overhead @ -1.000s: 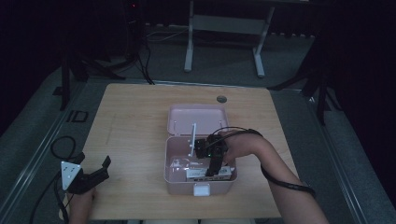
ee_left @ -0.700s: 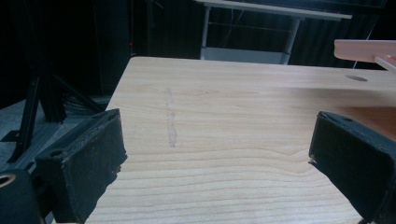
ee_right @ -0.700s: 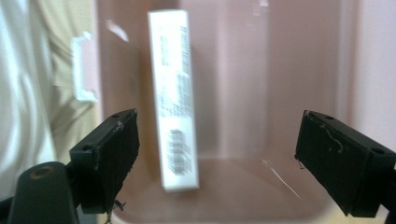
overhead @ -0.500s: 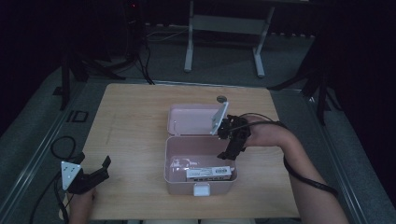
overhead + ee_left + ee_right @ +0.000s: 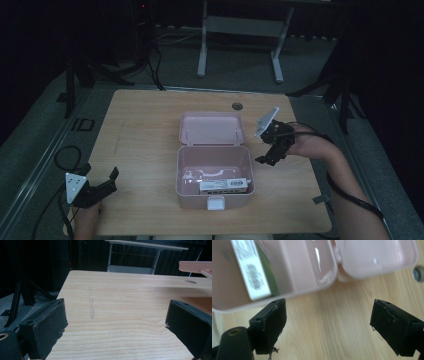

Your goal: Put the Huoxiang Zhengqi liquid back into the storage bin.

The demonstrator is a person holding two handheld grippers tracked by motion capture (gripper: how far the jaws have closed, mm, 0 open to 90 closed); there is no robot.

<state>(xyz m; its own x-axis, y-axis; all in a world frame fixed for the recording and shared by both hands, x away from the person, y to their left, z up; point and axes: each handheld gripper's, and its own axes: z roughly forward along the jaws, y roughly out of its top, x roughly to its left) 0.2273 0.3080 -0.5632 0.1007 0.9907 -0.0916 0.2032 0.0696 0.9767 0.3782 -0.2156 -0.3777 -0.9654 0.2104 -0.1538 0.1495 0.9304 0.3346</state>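
Observation:
A pink plastic box [image 5: 185, 176] sits open in the middle of the wooden table [image 5: 140, 135], its lid [image 5: 212, 129] laid flat behind it. Inside, near the front wall, lies a white and green carton [image 5: 223, 186] [image 5: 252, 272] with a barcode. My right gripper [image 5: 267, 156] [image 5: 327, 325] hovers open just right of the box, above bare wood, with nothing between its jaws. My left gripper [image 5: 107, 182] [image 5: 115, 327] rests open near the table's front left corner, jaws wide apart and empty. The box's pink lid edge [image 5: 195, 266] shows far off in the left gripper view.
A small round dark disc [image 5: 237, 106] [image 5: 419, 273] is set into the table behind the lid. A white latch [image 5: 216, 203] sticks out at the box's front. Cables [image 5: 65, 155] lie on the floor at the left, and a metal stand [image 5: 240, 30] rises beyond the table.
My right gripper has lifted out of the box and drawn away to the right, empty. The carton stays lying in the box. The left gripper has not moved.

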